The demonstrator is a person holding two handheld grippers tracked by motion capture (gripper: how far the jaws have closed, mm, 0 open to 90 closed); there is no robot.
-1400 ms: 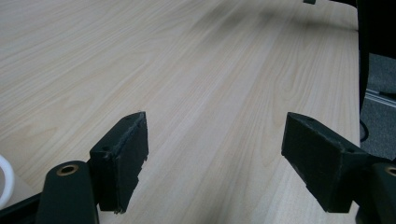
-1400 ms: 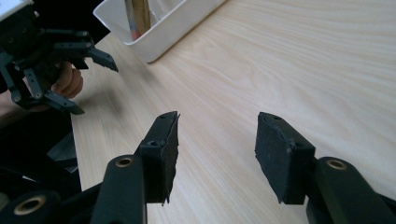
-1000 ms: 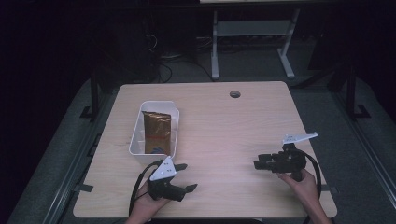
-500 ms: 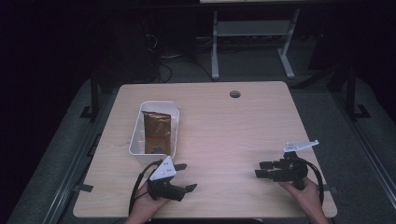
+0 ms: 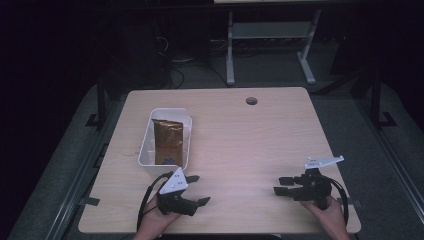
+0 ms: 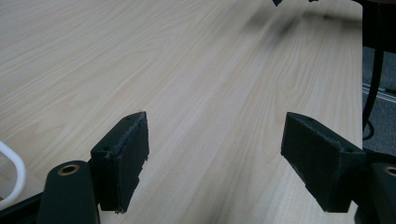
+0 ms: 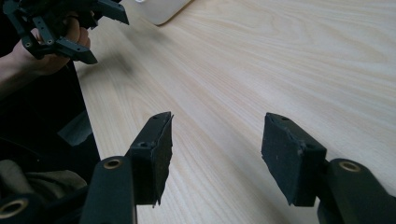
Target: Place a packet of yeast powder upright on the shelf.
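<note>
A white bin (image 5: 145,150) stands on the left half of the wooden table (image 5: 250,140) with a brown packet (image 5: 167,142) lying in it. Just in front of the bin, my left gripper (image 5: 200,190) (image 6: 215,149) is open over bare wood, pointing right. Near the front right corner my right gripper (image 5: 279,185) (image 7: 215,154) points left toward it. Its jaws have just been opening and stand open with nothing between them. The right gripper view looks across at the left gripper (image 7: 70,28) in a hand, with the bin's corner (image 7: 161,9) behind it.
A round cable hole (image 5: 251,101) sits near the table's far edge. The bin's rim (image 6: 11,163) shows at the left of the left gripper view. Beyond the table are dark floor and a metal frame (image 5: 270,32). Bare wood stretches between the two grippers.
My right gripper has drifted a little toward the near edge of the table and its jaws have spread wider. The left gripper has stayed where it was.
</note>
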